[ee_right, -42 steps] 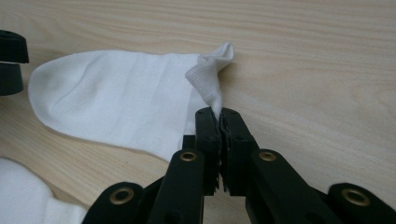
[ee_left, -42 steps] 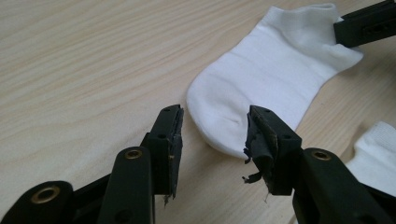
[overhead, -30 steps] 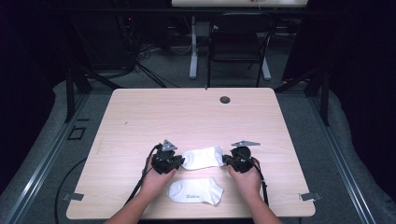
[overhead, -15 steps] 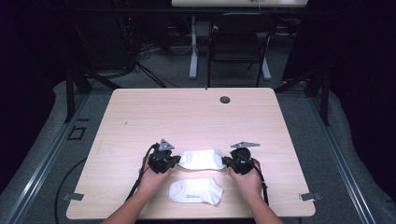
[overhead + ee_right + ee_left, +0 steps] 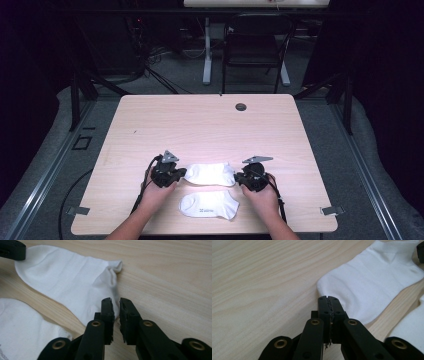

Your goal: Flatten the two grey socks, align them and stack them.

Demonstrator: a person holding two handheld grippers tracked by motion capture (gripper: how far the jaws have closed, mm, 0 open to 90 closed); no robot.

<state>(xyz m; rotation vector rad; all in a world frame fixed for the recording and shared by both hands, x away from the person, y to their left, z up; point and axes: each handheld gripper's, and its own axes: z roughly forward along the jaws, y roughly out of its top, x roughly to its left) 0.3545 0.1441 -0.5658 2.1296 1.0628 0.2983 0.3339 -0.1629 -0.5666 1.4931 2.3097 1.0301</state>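
The left gripper (image 5: 176, 175) is being held at the left end of the upper sock (image 5: 210, 174), its jaws pressed fully together; in the left gripper view the sock's toe edge (image 5: 329, 287) is lying just past the tips, and whether a sliver of cloth is being pinched cannot be told. The sock's long axis is being kept running left to right between the two grippers. At the sock's right end, the right gripper (image 5: 241, 177) is being eased open to a narrow gap, with nothing seen between the pads. A second sock (image 5: 207, 206) is lying just nearer the person than the upper sock.
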